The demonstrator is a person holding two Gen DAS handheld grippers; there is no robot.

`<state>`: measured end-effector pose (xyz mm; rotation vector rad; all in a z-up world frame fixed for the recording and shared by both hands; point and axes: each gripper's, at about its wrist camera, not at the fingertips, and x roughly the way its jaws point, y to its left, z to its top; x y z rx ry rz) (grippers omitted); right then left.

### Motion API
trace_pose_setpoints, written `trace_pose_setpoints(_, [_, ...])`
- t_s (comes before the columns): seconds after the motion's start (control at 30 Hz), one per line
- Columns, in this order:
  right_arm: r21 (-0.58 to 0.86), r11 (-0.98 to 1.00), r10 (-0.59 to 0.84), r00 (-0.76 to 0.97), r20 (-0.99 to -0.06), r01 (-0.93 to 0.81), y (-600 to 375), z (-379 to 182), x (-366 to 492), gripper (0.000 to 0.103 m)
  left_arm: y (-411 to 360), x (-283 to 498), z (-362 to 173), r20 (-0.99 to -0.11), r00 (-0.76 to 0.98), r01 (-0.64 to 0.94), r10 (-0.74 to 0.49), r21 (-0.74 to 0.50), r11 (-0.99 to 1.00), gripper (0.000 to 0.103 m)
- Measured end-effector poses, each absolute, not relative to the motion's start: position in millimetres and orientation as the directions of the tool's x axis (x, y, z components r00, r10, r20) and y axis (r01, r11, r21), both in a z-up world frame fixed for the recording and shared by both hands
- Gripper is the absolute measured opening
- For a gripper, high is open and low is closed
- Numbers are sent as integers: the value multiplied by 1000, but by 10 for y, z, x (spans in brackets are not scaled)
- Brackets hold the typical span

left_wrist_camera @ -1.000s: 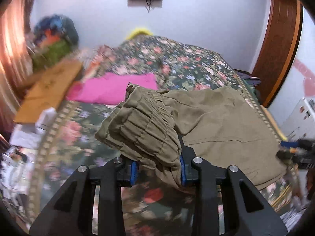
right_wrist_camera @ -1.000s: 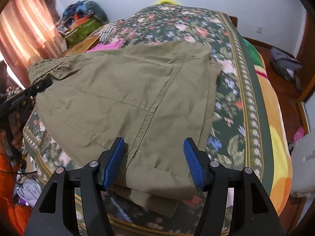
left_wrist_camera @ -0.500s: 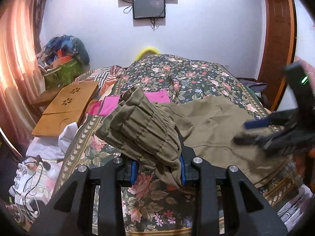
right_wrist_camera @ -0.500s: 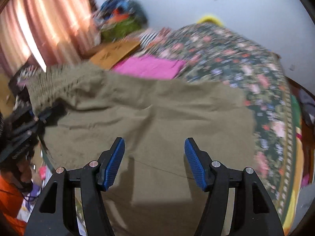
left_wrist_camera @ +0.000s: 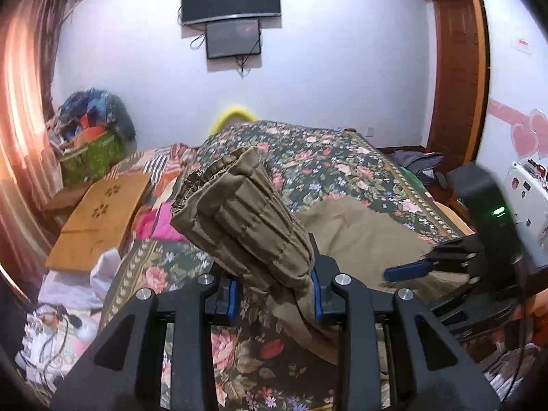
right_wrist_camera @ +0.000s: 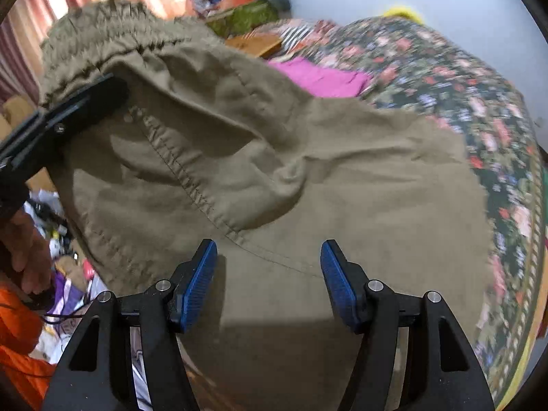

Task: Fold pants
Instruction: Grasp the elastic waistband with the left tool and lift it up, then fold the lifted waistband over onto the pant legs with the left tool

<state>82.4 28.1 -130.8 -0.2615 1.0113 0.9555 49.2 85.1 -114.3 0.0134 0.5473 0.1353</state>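
Fold unfinished: left gripper (left_wrist_camera: 274, 296) clenched on pants (right_wrist_camera: 308, 188) waistband, lifted off bed (left_wrist_camera: 342, 164); right gripper (right_wrist_camera: 269, 281) released, hovering above.

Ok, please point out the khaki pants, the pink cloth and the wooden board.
khaki pants (left_wrist_camera: 246, 226), left wrist view, gathered waistband.
pink cloth (right_wrist_camera: 322, 77), right wrist view, its middle.
wooden board (left_wrist_camera: 102, 219), left wrist view, flat top.

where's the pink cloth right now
The pink cloth lies on the floral bedspread beyond the khaki pants, near the wooden board on the left.
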Motion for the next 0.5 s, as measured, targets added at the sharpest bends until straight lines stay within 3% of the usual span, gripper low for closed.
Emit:
trace_pose_setpoints(0.2, [262,666,590,278,-758,-698,-358,-1126,764,60,667,564,-1005,-498,860,-83,113,82,993,31])
trace_pose_setpoints(0.37, [287,711,547,248,-799,-642,-568,-1450,771,61,469,672,-912,-490,869,-33,70,85,996,31])
trace_pose_setpoints(0.5, [273,707,560,281,-779,-652,-564,-1502,720,63,270,771,-884,-492,869,3,52,111,994,31])
